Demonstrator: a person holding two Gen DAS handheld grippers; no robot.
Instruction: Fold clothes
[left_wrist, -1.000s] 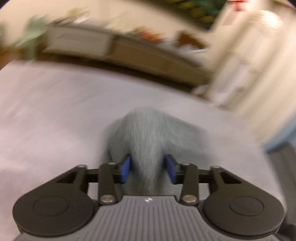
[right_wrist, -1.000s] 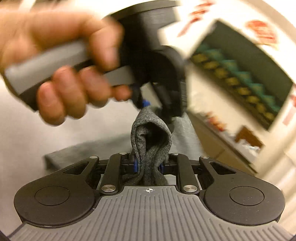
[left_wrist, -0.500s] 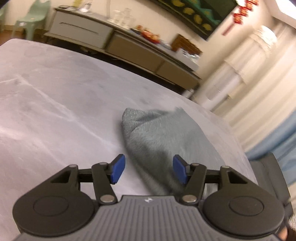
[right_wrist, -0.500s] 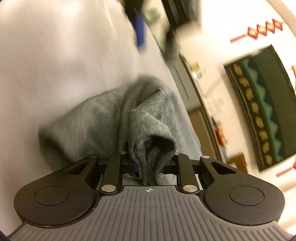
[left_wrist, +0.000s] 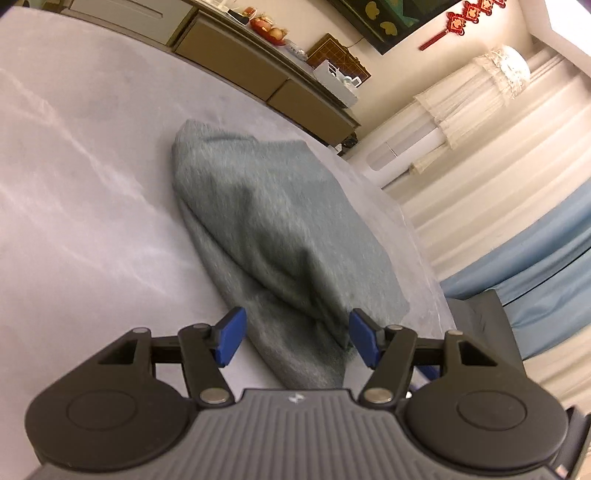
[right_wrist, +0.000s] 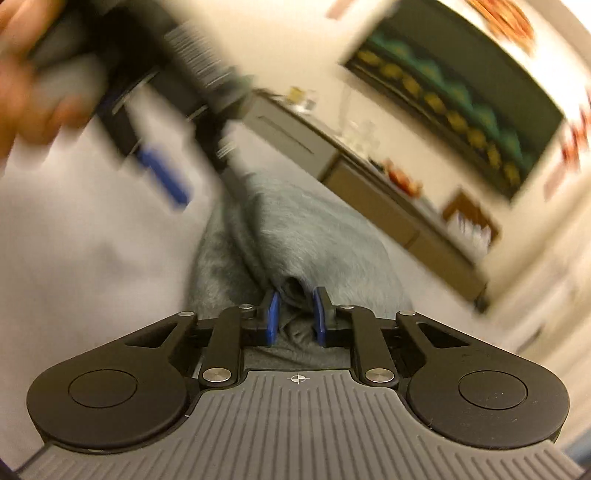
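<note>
Left wrist view: mounted behind the left gripper (left_wrist: 295, 341), looking forward and down along its fingers, close above the grey garment (left_wrist: 273, 236) on the pale table (left_wrist: 74, 221), with a sideboard (left_wrist: 258, 70) and curtains (left_wrist: 491, 177) behind. Right wrist view: mounted behind the right gripper (right_wrist: 295, 317), aimed forward at low angle, very near the same garment (right_wrist: 314, 236) (motion-blurred). Shared between views: garment, table (right_wrist: 74, 258), sideboard (right_wrist: 388, 206); left gripper (right_wrist: 162, 177) and holding hand (right_wrist: 22, 85) also visible at upper left of right view.
</note>
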